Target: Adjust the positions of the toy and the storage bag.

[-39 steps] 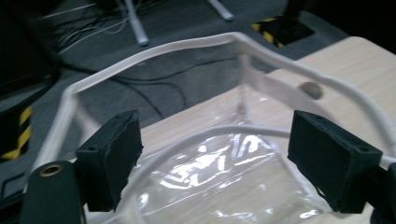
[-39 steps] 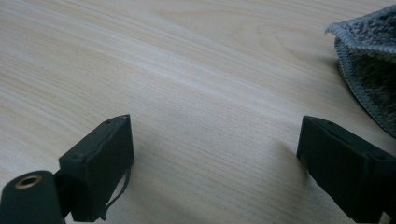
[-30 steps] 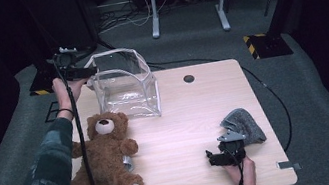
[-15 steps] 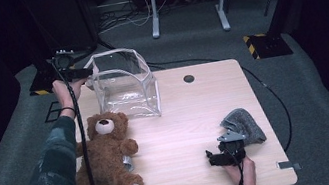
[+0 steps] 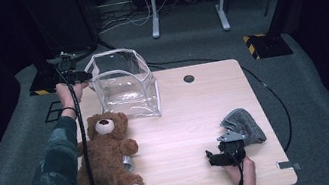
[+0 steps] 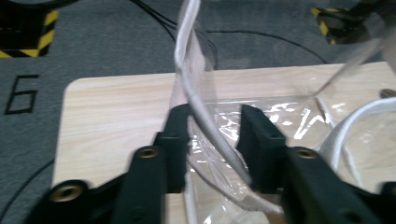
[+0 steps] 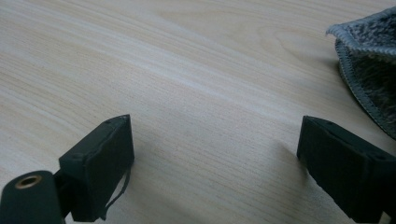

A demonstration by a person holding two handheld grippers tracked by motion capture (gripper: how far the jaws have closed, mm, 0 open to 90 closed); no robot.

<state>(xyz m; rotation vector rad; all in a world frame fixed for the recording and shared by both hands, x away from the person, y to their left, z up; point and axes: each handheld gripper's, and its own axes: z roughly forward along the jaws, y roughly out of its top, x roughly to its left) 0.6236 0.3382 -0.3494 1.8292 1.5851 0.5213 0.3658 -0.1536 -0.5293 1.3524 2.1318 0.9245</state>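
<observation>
Left claw (image 6: 212,140) just been closing on white-trimmed rim of clear plastic pouch (image 5: 126,86) at desk's (image 5: 182,120) far left; pads not clamped. Brown teddy bear (image 5: 107,155) not bagged yet. Right claw (image 7: 215,163) wide open, empty, beside grey cloth (image 5: 244,125).

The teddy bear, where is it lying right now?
In the high view the teddy bear lies on the table's near left side, just in front of the clear plastic bag.

The left hand-held gripper (image 6: 212,135) has just been closing around the clear bag's rim (image 6: 187,70).
</observation>
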